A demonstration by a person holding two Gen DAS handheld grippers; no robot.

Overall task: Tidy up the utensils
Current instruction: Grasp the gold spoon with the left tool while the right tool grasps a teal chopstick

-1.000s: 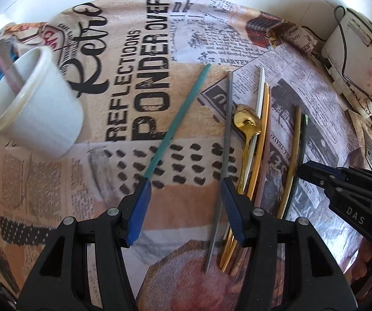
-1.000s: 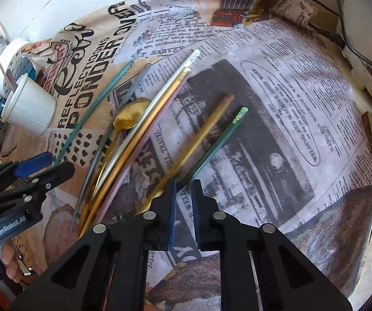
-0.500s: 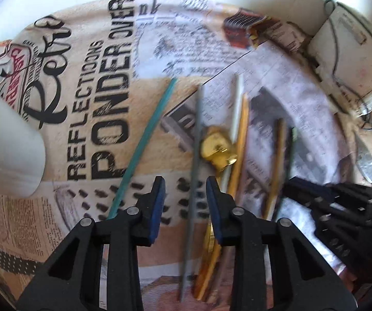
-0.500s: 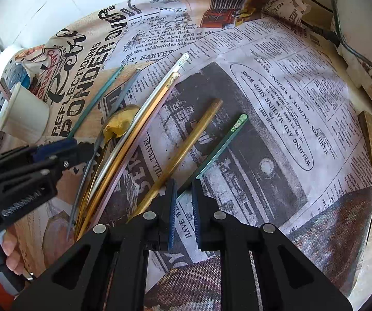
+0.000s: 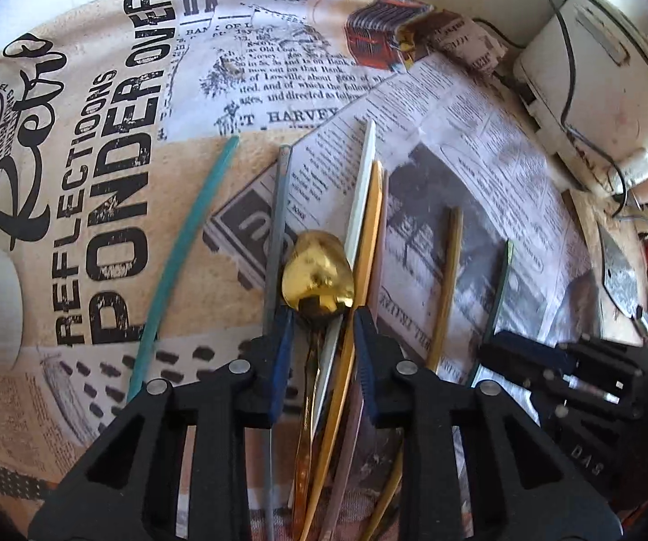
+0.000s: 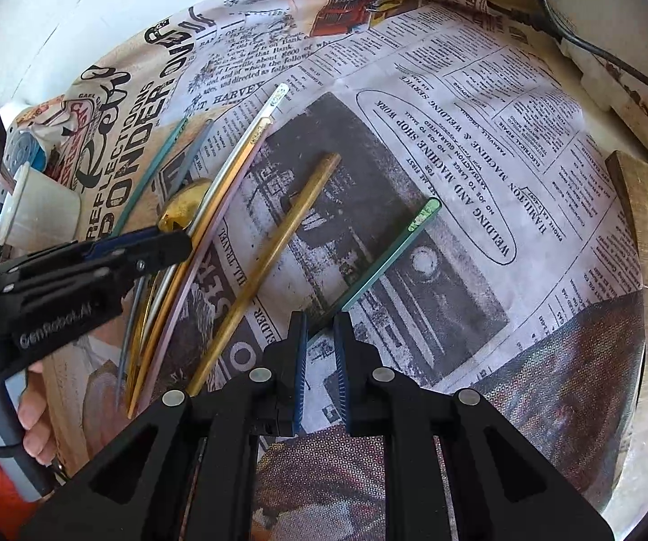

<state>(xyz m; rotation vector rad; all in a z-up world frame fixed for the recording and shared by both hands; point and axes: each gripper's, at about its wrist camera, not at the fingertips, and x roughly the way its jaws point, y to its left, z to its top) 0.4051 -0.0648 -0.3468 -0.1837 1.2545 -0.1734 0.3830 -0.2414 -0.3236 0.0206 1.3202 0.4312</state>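
Left claw has narrowed and moved over the gold spoon.

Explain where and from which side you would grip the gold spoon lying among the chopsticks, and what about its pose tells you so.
Grip the gold spoon at the neck just below its bowl, coming from above with the left gripper straddling the handle. The bowl is wide and rounded, likely slippery, while the thin handle lies flat, packed between the grey chopstick and white chopstick, leaving little side room.
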